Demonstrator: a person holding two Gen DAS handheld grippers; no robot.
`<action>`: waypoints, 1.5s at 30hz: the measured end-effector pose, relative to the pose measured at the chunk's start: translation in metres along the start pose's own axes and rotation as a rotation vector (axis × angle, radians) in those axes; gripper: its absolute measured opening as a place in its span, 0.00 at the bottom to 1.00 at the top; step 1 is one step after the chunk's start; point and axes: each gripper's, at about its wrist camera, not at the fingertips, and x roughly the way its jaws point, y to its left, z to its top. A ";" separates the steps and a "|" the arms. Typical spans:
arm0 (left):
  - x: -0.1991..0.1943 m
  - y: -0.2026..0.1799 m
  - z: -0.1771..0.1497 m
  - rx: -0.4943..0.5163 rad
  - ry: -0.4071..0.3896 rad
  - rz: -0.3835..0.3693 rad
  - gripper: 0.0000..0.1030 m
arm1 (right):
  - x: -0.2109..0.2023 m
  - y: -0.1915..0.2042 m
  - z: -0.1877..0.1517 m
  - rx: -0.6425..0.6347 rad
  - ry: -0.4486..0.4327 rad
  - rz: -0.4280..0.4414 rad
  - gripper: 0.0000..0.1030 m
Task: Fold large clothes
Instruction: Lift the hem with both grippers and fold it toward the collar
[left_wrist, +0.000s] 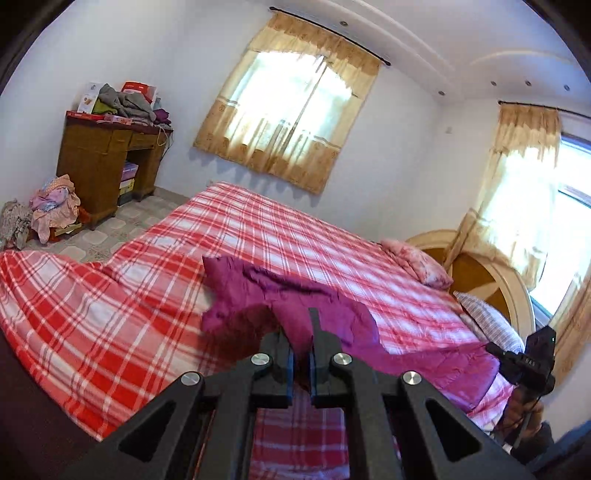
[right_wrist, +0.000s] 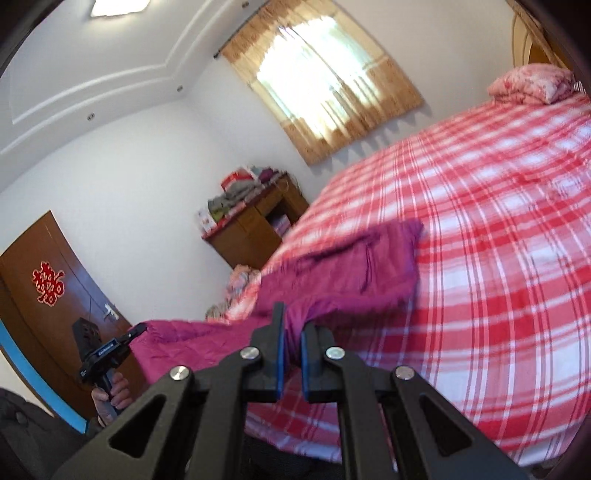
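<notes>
Bedroom setting, plaid-covered bed (left_wrist: 110, 314) as work surface. Left gripper (left_wrist: 301, 354) and right gripper (right_wrist: 291, 347) each clamp an edge of the magenta garment (left_wrist: 288, 295) between nearly closed jaws. Beyond the jaws, fabric lies rumpled. Judgement: folding barely begun; flattening and all folds remain.

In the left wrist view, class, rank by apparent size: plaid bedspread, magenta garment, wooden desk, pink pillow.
1. plaid bedspread
2. magenta garment, inflated by nearness to the camera
3. wooden desk, far off, so its true size is unsure
4. pink pillow
</notes>
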 end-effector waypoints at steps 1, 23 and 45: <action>0.009 -0.001 0.009 0.006 0.003 0.022 0.04 | 0.002 0.001 0.005 -0.005 -0.005 0.000 0.09; 0.357 0.092 0.084 0.010 0.254 0.592 0.04 | 0.278 -0.104 0.141 -0.025 0.025 -0.412 0.09; 0.426 0.144 0.035 -0.106 0.331 0.552 0.14 | 0.366 -0.180 0.086 0.027 0.189 -0.619 0.19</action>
